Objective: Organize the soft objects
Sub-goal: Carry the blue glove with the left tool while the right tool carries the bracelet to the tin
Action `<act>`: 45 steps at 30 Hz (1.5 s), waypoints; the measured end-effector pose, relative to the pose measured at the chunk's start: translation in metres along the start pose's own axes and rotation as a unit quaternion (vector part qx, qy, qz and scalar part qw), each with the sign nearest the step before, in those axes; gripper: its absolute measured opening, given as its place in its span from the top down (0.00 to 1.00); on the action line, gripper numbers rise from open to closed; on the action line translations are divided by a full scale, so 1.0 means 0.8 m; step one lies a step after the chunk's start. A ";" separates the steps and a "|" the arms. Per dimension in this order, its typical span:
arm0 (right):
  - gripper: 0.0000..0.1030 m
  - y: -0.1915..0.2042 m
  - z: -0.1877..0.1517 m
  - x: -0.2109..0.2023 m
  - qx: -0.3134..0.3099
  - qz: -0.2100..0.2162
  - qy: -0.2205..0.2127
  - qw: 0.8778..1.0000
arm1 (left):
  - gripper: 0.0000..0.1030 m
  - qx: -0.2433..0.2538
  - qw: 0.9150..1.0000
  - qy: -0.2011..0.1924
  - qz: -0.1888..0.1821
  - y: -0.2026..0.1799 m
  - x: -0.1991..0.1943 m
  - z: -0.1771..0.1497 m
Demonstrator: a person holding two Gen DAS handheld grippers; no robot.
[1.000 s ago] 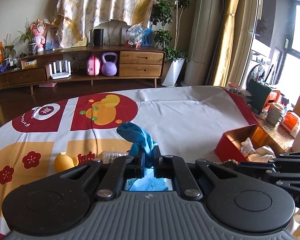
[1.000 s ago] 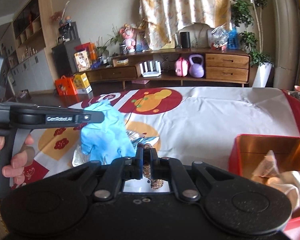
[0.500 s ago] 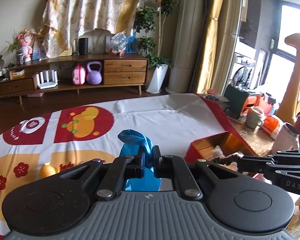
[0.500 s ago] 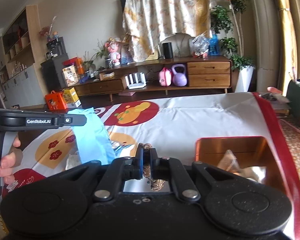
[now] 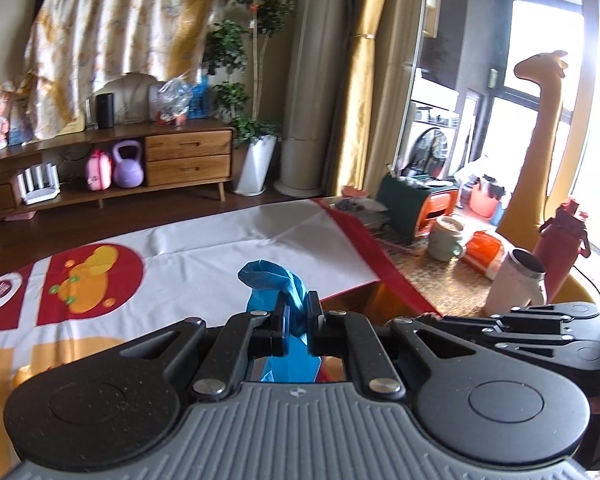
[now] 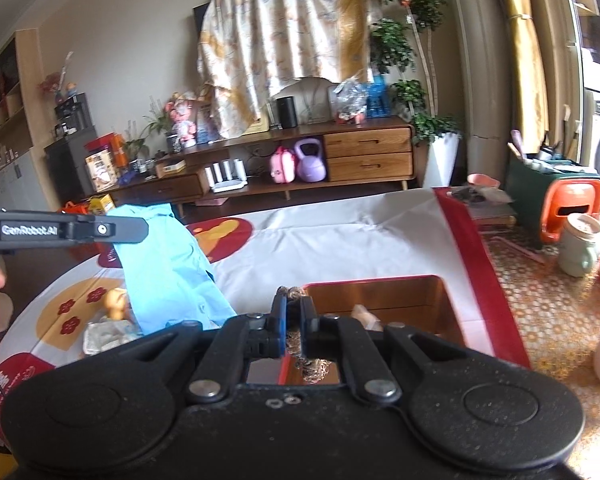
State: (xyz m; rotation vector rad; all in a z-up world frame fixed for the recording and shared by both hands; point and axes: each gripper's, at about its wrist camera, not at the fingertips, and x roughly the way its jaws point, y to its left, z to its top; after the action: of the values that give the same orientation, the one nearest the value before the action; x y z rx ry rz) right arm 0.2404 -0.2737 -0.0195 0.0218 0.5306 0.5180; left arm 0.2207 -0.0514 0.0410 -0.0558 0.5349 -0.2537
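Left gripper (image 5: 298, 322) pinching blue cloth (image 6: 172, 264), carried clear above the bench (image 6: 340, 248); right gripper (image 6: 293, 318) clamped on a brown braided piece (image 6: 308, 364) at the red box (image 6: 452, 300). Box partly filled with pale items; neither held thing deposited. Small yellow toy (image 6: 114, 302) and crumpled foil (image 6: 104, 334) left on bench.

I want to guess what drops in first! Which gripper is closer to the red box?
Right. The right gripper, shut on a brown braided thing, is at the red box's near rim. The left gripper, holding the blue cloth, hangs off to the side over the tablecloth.
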 end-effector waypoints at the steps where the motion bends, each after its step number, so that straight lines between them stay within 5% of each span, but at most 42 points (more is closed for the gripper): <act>1: 0.94 -0.006 0.000 -0.001 0.002 -0.004 -0.001 1.000 | 0.93 0.002 1.000 -0.001 -0.004 -0.006 0.003 0.004; 15: 0.94 -0.078 -0.004 0.000 0.025 -0.035 -0.003 0.999 | 0.93 0.031 0.998 0.001 -0.054 -0.084 0.059 0.041; 26: 0.94 -0.124 -0.009 0.036 0.052 -0.038 0.019 0.998 | 0.93 0.035 0.994 0.067 -0.073 -0.101 0.138 -0.001; 45: 0.94 -0.154 -0.019 0.112 0.061 -0.040 0.053 0.996 | 0.93 0.037 0.983 0.171 -0.055 -0.097 0.238 -0.074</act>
State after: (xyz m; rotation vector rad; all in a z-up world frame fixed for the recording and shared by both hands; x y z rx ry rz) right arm 0.3563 -0.3402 -0.0940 0.0887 0.6646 0.4089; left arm 0.3308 -0.1741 -0.0953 0.0324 0.8651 -0.3944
